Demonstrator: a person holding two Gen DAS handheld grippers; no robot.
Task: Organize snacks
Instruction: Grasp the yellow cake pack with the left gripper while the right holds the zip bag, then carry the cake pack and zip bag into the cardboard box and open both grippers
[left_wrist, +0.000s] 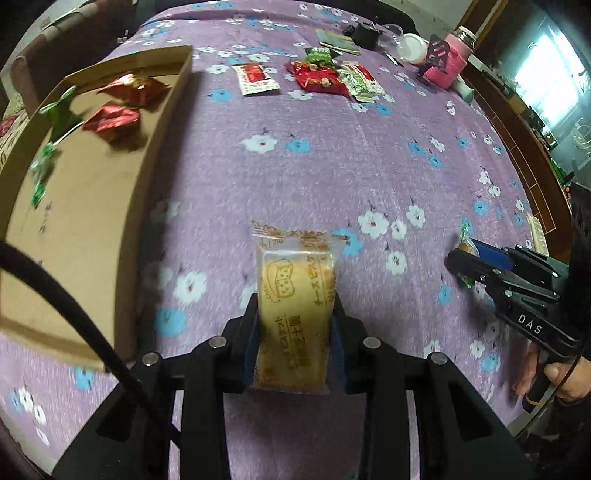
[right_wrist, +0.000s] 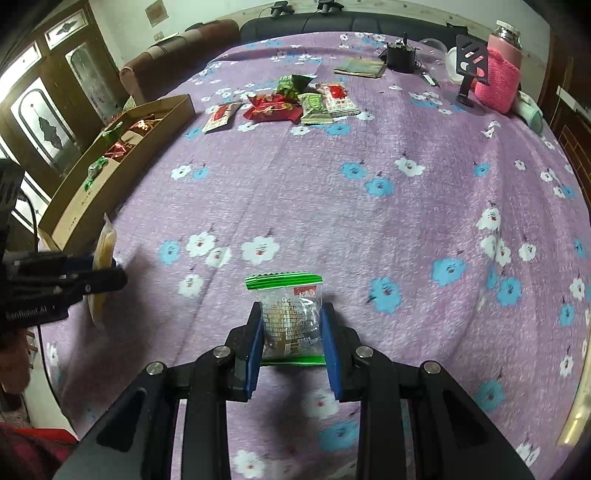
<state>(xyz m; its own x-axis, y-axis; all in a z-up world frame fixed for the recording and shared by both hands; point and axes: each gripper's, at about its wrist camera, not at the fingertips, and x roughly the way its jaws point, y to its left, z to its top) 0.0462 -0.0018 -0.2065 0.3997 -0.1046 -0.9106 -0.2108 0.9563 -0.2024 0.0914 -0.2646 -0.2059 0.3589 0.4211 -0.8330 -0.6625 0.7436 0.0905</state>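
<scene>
The left claw (left_wrist: 297, 328) grips a yellow biscuit pack (left_wrist: 295, 295), long axis pointing forward, above the table (left_wrist: 369, 166) beside the box (left_wrist: 162, 147). The right claw (right_wrist: 291, 325) clamps a green-edged cookie pack (right_wrist: 286, 314).

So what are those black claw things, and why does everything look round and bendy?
Those are tools a person holds, one in each hand. Each hand-held gripper has two fingers that pinch, and a small camera with a bulging lens, so the pictures bend. One picture looks along the left hand-held gripper. It pinches a yellow biscuit packet. The other looks along the right hand-held gripper, which pinches a clear packet with green edges. Each camera also sees the other tool from the side. Below is a purple flowery cloth. On it sits a cardboard box with a few wrapped snacks inside, a pile of red and green snacks farther away, and a pink-covered bottle.
</scene>
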